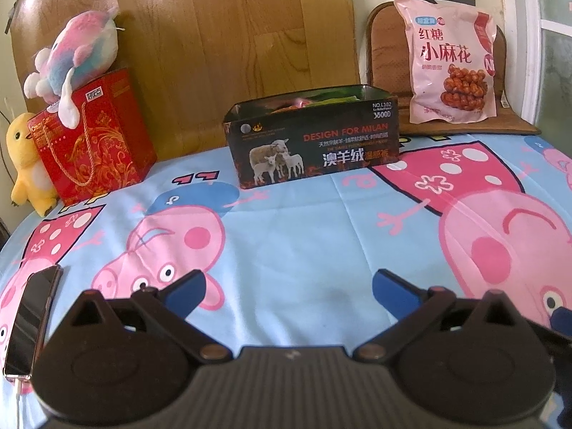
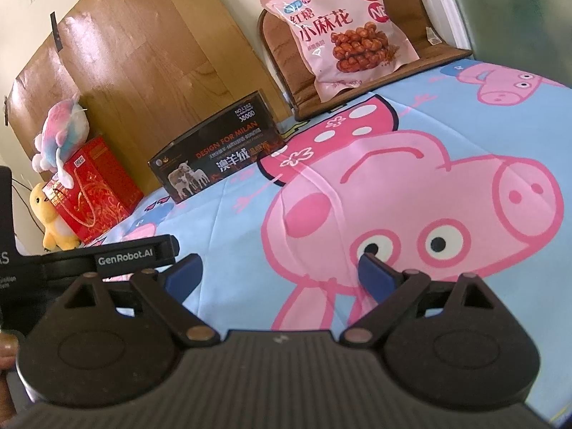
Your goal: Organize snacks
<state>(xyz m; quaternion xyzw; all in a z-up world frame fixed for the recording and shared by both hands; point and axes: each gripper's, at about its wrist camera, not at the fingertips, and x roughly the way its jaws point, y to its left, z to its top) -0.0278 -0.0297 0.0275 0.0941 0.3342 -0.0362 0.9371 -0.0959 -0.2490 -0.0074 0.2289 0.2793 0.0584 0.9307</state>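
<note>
A black open-topped box [image 1: 314,139] printed with sheep stands at the far middle of the table, with snack packets showing inside its top. The same box [image 2: 218,153] appears from the side in the right wrist view. A big pink snack bag [image 1: 452,59] leans upright on a brown chair cushion behind the table, and it shows again as the pink bag [image 2: 343,32] in the right view. My left gripper [image 1: 289,289] is open and empty, low over the cloth, well short of the box. My right gripper [image 2: 280,275] is also open and empty over the pig print.
A red gift bag [image 1: 94,139] with a pastel plush [image 1: 77,53] on top and a yellow plush chick [image 1: 25,164] stand at the far left. A phone [image 1: 30,321] lies at the left near edge. The blue cartoon cloth [image 1: 304,232] covers the table. A wooden board [image 1: 232,35] leans behind.
</note>
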